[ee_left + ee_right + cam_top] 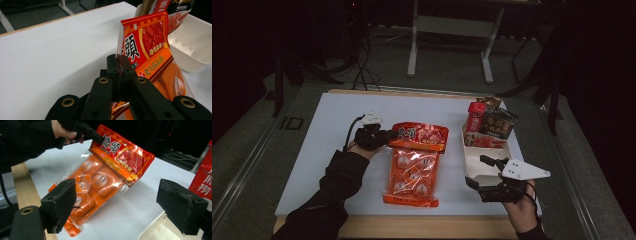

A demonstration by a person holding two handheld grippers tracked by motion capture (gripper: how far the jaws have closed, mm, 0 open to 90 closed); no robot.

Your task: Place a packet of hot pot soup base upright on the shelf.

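Two black jaws of the left gripper [119,65] are pinched together on the red top edge of the orange snack packet [414,162], whose header is lifted off the white tabletop [332,150] while its lower end rests near the front edge. In the right gripper view the packet hangs tilted from that grip, its clear window showing round orange pieces. Off to the right, the right gripper [492,175] has its jaws spread wide with nothing between them, poised at the near end of the cream tray [477,170]. At the tray's far end stand a red pouch [475,120] and a dark packet [498,122], well apart from the held packet
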